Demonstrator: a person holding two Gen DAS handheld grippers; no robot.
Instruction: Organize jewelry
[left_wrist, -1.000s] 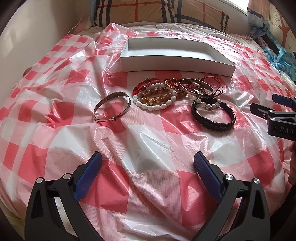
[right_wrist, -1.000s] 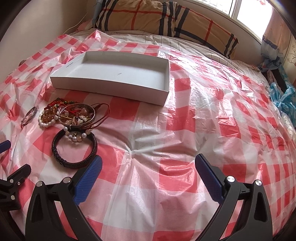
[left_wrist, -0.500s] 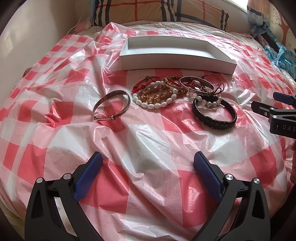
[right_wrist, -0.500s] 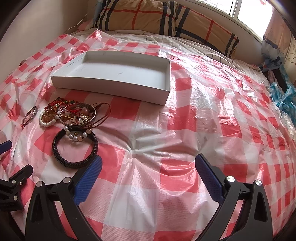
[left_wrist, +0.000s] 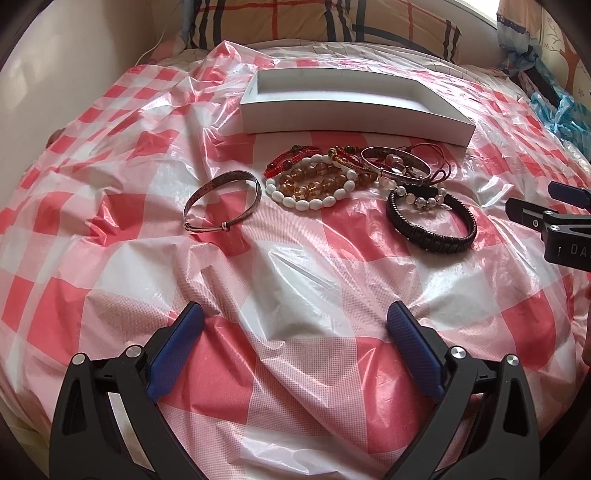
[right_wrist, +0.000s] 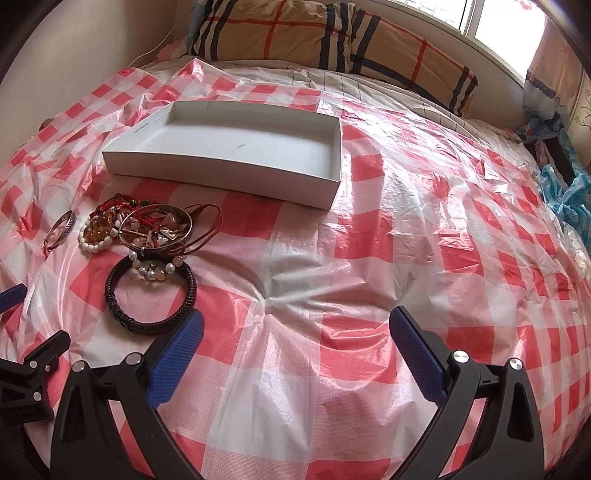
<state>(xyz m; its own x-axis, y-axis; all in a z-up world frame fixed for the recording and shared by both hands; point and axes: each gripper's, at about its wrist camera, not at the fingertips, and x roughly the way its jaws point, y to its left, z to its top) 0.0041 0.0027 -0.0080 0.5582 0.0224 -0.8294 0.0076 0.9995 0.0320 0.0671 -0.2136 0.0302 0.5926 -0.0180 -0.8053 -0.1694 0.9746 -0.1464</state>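
Several bracelets lay loose before empty white box (left_wrist: 354, 110). Silver bangle (left_wrist: 221, 201) apart, stiff, light (slippery plastic sheet (left_wrist: 295, 280) beneath): pinch rim. Left gripper (left_wrist: 291, 332), right gripper (right_wrist: 295, 341) jaws spread, holding nothing.

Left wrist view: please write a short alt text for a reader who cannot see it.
Bracelets lie on a red-and-white checked plastic sheet before an empty white box: a silver bangle apart at left, a beaded cluster in the middle, a black braided bracelet at right. The open left hand-held gripper hovers nearer the camera, holding nothing.
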